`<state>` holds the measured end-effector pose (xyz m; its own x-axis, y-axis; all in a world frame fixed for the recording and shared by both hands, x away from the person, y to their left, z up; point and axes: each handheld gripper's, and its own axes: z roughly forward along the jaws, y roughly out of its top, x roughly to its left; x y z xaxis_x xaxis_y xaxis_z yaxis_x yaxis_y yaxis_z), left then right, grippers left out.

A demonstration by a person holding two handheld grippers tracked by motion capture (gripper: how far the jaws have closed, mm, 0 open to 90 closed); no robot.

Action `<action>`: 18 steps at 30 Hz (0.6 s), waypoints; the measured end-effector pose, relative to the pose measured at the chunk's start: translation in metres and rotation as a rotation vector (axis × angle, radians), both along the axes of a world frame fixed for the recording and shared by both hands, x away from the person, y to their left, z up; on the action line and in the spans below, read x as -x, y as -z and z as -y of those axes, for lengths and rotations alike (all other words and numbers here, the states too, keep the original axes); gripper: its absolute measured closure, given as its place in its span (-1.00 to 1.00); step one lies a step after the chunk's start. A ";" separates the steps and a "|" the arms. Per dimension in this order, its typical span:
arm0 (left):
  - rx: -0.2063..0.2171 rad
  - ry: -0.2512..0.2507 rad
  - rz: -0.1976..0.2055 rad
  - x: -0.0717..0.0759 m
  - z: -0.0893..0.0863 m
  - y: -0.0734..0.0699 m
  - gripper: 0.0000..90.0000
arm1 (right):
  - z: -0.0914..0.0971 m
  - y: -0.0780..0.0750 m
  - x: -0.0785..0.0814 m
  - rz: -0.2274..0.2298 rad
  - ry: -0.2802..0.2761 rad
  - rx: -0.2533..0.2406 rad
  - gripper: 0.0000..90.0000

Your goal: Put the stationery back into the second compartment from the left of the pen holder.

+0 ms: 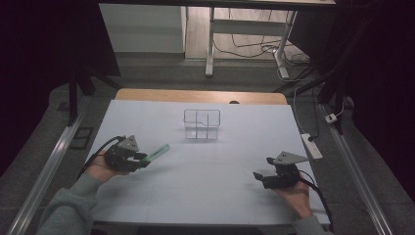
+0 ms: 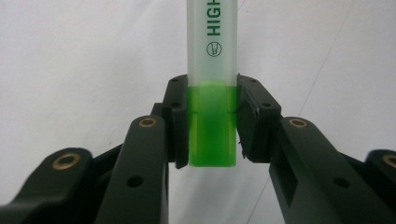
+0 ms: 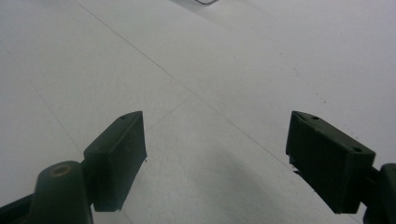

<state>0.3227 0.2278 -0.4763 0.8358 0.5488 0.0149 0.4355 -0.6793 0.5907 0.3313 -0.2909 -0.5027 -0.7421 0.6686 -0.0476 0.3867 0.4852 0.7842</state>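
A green highlighter (image 1: pixel 157 152) with a frosted cap sticks out of my left gripper (image 1: pixel 143 157) at the table's left, pointing up and to the right toward the middle. In the left gripper view both pads (image 2: pixel 179 116) press on the bright green end of the highlighter (image 2: pixel 212 88), so my left gripper (image 2: pixel 212 123) is shut on it. My right gripper (image 1: pixel 261 169) rests near the table's right front, held by a hand, with its jaws spread wide. Between the jaws of my right gripper (image 3: pixel 215 161) lies only bare white tabletop.
A small clear wire-framed organiser (image 1: pixel 201 124) with compartments stands at the middle back of the white table (image 1: pixel 205 196). A white power strip (image 1: pixel 311 145) lies off the table's right edge. Its corner (image 3: pixel 205 2) shows at the top of the right gripper view.
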 end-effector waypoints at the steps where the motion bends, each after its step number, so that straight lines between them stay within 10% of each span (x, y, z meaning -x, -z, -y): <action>1: 0.003 0.005 0.000 0.000 0.002 0.000 0.49 | 0.000 0.000 0.000 0.003 0.000 0.000 -0.57; 18: 0.053 0.088 0.014 -0.008 0.039 -0.005 0.48 | -0.008 -0.002 0.001 0.010 -0.020 0.001 -0.57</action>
<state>0.3310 0.1886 -0.4712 0.8810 0.4732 0.0001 0.3664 -0.6823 0.6326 0.3306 -0.2831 -0.5008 -0.7551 0.6533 -0.0558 0.3690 0.4937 0.7875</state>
